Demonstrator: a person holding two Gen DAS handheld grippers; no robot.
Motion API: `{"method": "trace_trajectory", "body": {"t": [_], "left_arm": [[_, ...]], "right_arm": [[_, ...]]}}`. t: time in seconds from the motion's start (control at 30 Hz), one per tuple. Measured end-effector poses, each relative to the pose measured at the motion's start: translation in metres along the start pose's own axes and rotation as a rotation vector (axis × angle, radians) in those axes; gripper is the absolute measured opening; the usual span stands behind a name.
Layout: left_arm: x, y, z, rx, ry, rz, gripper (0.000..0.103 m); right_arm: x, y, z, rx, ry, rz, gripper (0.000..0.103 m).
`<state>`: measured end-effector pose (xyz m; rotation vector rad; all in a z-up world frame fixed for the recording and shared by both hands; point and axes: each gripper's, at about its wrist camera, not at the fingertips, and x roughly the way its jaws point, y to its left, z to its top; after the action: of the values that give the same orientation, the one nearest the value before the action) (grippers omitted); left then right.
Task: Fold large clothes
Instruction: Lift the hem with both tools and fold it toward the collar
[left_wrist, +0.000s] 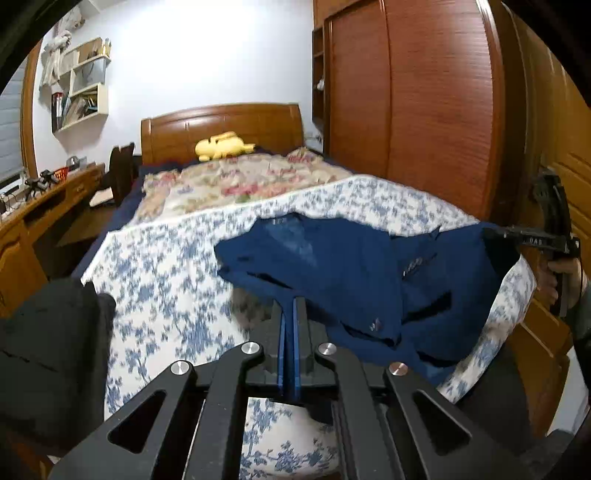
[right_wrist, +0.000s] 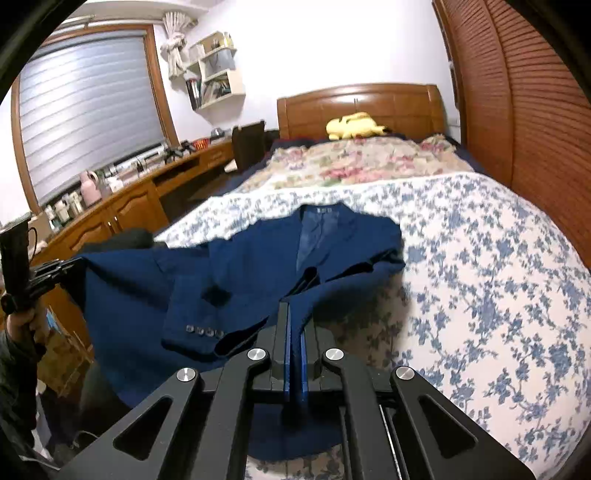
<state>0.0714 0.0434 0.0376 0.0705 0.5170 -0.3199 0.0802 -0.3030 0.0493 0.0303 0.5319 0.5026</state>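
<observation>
Both grippers, left (left_wrist: 294, 301) & right (right_wrist: 294, 308), clamped tight on hem of navy jacket (right_wrist: 258, 258) spread over bed (right_wrist: 480, 277); prob mid-fold, next: lift hem twd collar evenly.

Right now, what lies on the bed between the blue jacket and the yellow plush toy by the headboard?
Only bedding: the blue-and-white floral cover, then a pink floral quilt, between the blue jacket and the yellow plush toy. Both wrist views show it.
</observation>
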Motion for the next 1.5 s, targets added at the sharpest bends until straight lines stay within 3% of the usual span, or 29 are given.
{"method": "trace_trajectory", "body": {"t": [0.47,0.63,0.77,1.0,1.2,1.33,1.43,1.5], "left_arm": [[-0.101,-0.031,0.071,0.084,-0.242,0.01,0.003],[-0.102,-0.028,0.082,0.077,-0.27,0.023,0.003],[-0.063,-0.011,0.084,0.039,-0.227,0.042,0.003],[0.037,0.022,0.066,-0.025,-0.124,0.119,0.003],[0.091,0.038,0.042,-0.093,-0.096,0.154,0.003],[0.115,0.039,0.021,-0.141,-0.045,0.124,0.004],[0.13,0.033,0.004,-0.123,-0.028,0.191,0.004],[0.135,0.033,-0.001,-0.123,-0.01,0.173,0.004]], "right_arm": [[-0.155,0.03,0.017,-0.072,-0.259,0.018,0.003],[-0.18,0.033,0.009,-0.096,-0.296,0.015,0.003],[-0.148,0.019,0.011,-0.086,-0.252,-0.037,0.003],[-0.042,-0.008,0.02,-0.056,-0.117,-0.148,0.003],[0.036,-0.03,0.01,-0.036,-0.018,-0.241,0.003],[0.06,-0.032,-0.002,-0.015,0.033,-0.238,0.004],[0.075,-0.035,0.004,-0.033,0.049,-0.291,0.004],[0.075,-0.03,0.005,-0.026,0.057,-0.297,0.004]]}}
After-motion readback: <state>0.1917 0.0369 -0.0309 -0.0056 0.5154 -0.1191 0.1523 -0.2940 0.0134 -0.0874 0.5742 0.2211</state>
